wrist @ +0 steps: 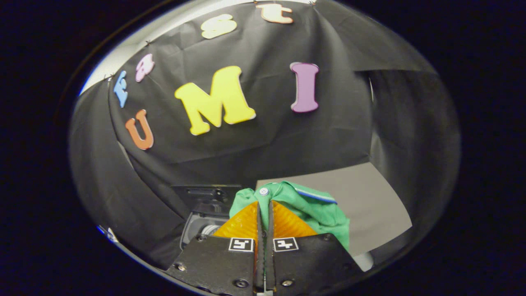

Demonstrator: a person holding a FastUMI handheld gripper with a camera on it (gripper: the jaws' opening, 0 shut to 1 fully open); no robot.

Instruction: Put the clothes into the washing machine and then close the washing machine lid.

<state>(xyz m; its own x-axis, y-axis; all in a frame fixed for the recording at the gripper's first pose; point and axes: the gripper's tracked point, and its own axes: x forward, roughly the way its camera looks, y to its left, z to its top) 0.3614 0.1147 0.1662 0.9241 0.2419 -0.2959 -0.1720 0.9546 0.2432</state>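
The green polo shirt [314, 207] is bunched up right at the tips of the gripper [265, 205], pinched between the two fingers – they're pressed nearly together with just a thin fold of fabric in the gap. A white button [263, 191] sits right above the fingertips, and the collar shows a blue-and-white trim stripe [314, 196] running off to the right. Most of the shirt hangs to the right of the fingers and drapes down beside them.

Down and to the left of the fingers there's the washing machine [201, 224] – only a dark panel and part of a light-rimmed opening can be made out. Behind the shirt on the right is a flat grey surface [370, 205], and black cloth [267, 144] backs everything.
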